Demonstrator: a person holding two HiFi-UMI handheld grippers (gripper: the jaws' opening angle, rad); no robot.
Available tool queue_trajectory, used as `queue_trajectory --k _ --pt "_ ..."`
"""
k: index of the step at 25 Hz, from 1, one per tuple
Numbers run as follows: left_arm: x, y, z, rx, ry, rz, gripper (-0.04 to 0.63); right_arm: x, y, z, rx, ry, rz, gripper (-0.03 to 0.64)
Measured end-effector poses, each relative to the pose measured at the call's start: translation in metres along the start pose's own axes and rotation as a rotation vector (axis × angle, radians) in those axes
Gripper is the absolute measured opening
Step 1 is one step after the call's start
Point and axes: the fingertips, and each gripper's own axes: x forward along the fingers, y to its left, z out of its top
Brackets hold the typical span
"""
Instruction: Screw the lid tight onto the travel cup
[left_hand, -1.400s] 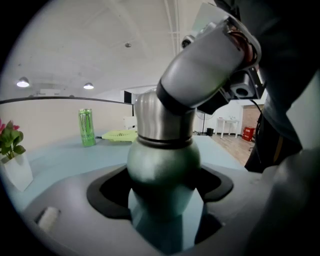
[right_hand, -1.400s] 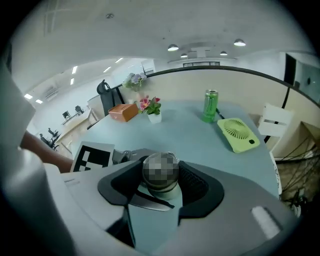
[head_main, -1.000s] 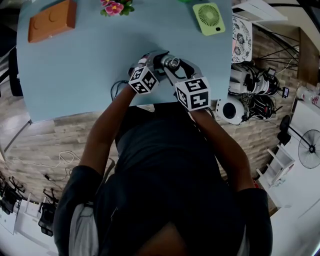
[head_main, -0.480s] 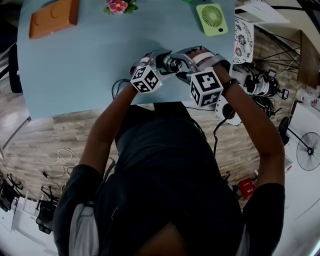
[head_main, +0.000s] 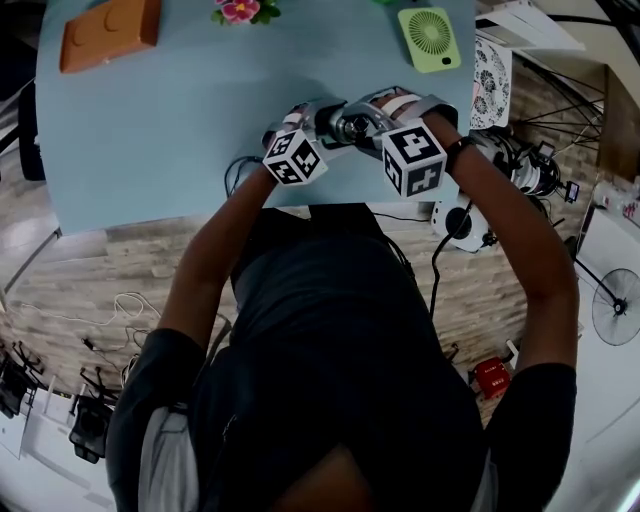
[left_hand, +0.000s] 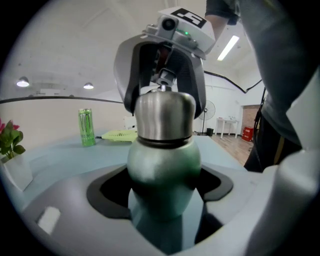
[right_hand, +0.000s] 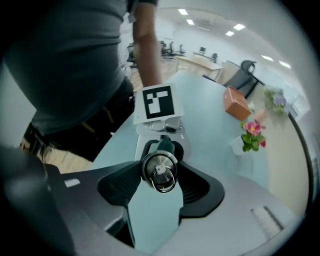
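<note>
The travel cup has a green body (left_hand: 165, 165) and a steel lid (left_hand: 164, 117) with a ring on top (right_hand: 159, 172). In the head view it is held over the near part of the blue table (head_main: 180, 130), between both grippers, with the lid (head_main: 350, 127) just showing. My left gripper (left_hand: 162, 189) is shut on the green body, black pads (left_hand: 107, 192) pressing its sides. My right gripper (right_hand: 159, 186) comes at the cup end-on and is shut on the lid, its pads (right_hand: 120, 187) against the lid's rim. The two marker cubes (head_main: 293, 158) (head_main: 413, 160) sit side by side.
An orange block (head_main: 108, 35), pink flowers in a white pot (head_main: 240, 10) and a green fan (head_main: 430, 37) lie at the table's far side. A green can (left_hand: 86, 127) stands there too. The table's near edge is just below the grippers; cables and gear cover the floor at right.
My right gripper has swung round the lid, from near the person's body out to the right and further away, the right arm opening outward. The left gripper and the cup have barely moved.
</note>
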Motion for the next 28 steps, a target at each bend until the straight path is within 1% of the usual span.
queue_trajectory --k 3,6,9,11,13,14,15,17,28 --pt "-0.001 0.001 0.000 -0.001 -0.002 -0.002 0.428 0.000 -0.004 -0.001 0.252 -0.051 -0.035 0.235" --pt "-0.001 0.001 0.000 -0.001 -0.001 0.000 0.428 0.000 -0.008 -0.002 0.511 -0.104 -0.130 0.235" --pt "-0.001 0.001 -0.001 -0.002 -0.001 0.002 0.428 -0.003 -0.015 -0.004 0.841 -0.178 -0.265 0.234" --pt "-0.001 0.001 0.000 0.000 -0.001 0.003 0.428 -0.006 -0.019 -0.008 1.065 -0.212 -0.377 0.235" --pt "-0.001 0.001 0.001 0.001 -0.001 0.005 0.428 -0.009 -0.021 -0.011 1.237 -0.226 -0.497 0.234" --pt "-0.001 0.001 0.001 0.000 -0.001 0.006 0.428 -0.010 -0.021 -0.012 1.295 -0.232 -0.543 0.233" --pt "-0.001 0.001 0.002 -0.001 -0.001 0.007 0.428 -0.010 -0.020 -0.013 1.334 -0.238 -0.573 0.233" --pt "-0.001 0.001 0.002 0.000 -0.001 0.007 0.428 -0.010 -0.019 -0.015 1.366 -0.243 -0.593 0.233" --pt "-0.001 0.001 0.001 -0.001 -0.001 0.007 0.428 -0.009 -0.019 -0.015 1.354 -0.239 -0.600 0.233"
